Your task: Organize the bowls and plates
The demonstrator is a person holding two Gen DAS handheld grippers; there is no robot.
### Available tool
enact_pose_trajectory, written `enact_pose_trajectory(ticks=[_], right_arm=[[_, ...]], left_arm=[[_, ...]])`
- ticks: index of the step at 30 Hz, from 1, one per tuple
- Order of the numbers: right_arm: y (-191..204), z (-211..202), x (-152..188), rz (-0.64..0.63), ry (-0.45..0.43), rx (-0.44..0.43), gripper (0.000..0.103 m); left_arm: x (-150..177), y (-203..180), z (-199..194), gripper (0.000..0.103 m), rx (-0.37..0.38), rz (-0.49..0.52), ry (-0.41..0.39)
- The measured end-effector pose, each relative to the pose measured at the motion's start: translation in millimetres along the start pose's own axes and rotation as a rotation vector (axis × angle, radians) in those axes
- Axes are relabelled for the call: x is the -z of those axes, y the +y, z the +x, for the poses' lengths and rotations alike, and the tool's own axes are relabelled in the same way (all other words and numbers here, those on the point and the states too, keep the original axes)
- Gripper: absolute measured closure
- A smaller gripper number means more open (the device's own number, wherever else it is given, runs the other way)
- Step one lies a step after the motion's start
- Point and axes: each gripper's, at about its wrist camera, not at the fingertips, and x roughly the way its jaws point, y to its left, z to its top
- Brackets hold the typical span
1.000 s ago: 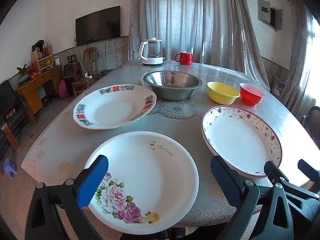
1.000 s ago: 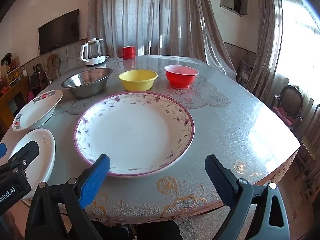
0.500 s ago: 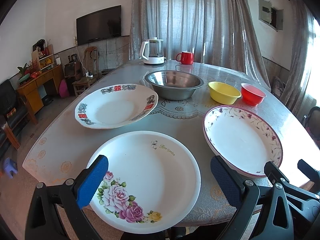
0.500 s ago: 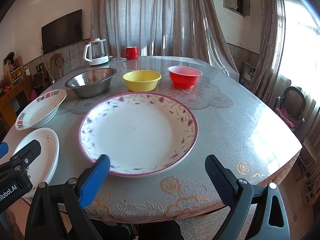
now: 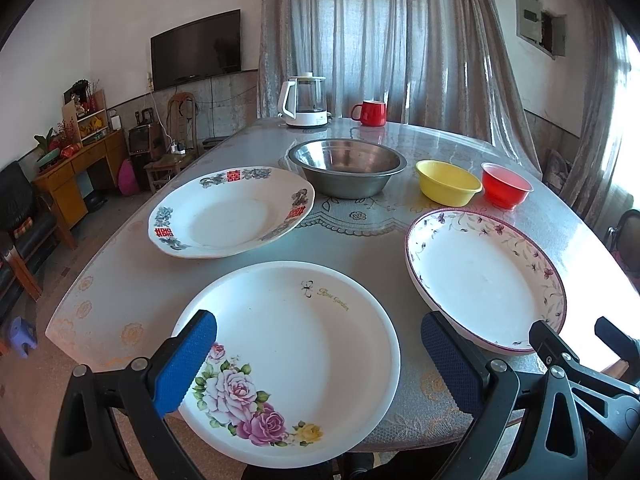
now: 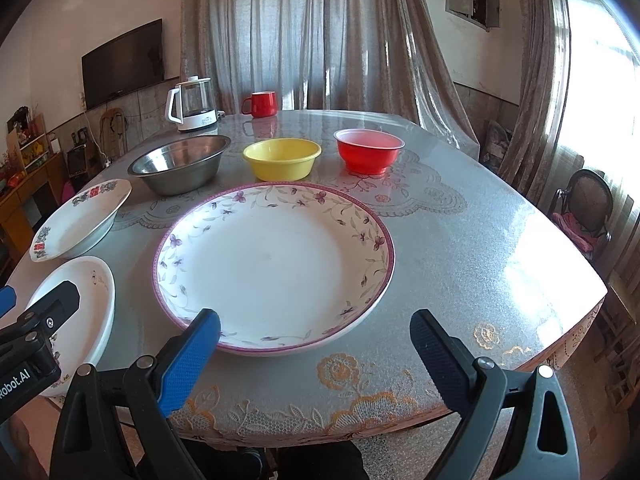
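A white plate with pink roses (image 5: 296,356) lies at the near table edge, partly over it, and my left gripper (image 5: 320,360) hovers open just above its near half. A purple-rimmed floral plate (image 6: 276,264) sits in front of my right gripper (image 6: 316,348), which is open over the plate's near rim. Farther left lies a white plate with red characters (image 5: 228,216). Behind stand a steel bowl (image 5: 348,166), a yellow bowl (image 6: 282,158) and a red bowl (image 6: 368,149), side by side. Neither gripper touches anything.
A glass kettle (image 5: 306,100) and a red mug (image 5: 370,113) stand at the far end of the round table (image 6: 500,248). A chair (image 6: 584,208) stands to the right, a wooden sideboard (image 5: 76,176) to the left. Curtains hang behind.
Both grippers have edged slightly forward and to the left; the plates have shifted a little to the right in each view. Nothing was touched or moved.
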Motion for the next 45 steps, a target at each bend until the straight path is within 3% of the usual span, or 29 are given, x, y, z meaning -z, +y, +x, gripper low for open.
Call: enact_pose_trajectory(ticks=[16, 29, 45], right_arm=[[-14, 6, -6, 0.03, 0.001, -0.013, 0.005], [-35, 15, -13, 0.082, 0.018, -0.079, 0.009], [-85, 42, -24, 0.239, 0.085, -0.175, 0.023]], left_arm=[[-4, -7, 8, 0.0, 0.009, 0.013, 0.02], [-11, -14, 11, 0.0, 0.033, 0.04, 0.025], [-39, -28, 31, 0.001, 0.305, 0.055, 0.132]])
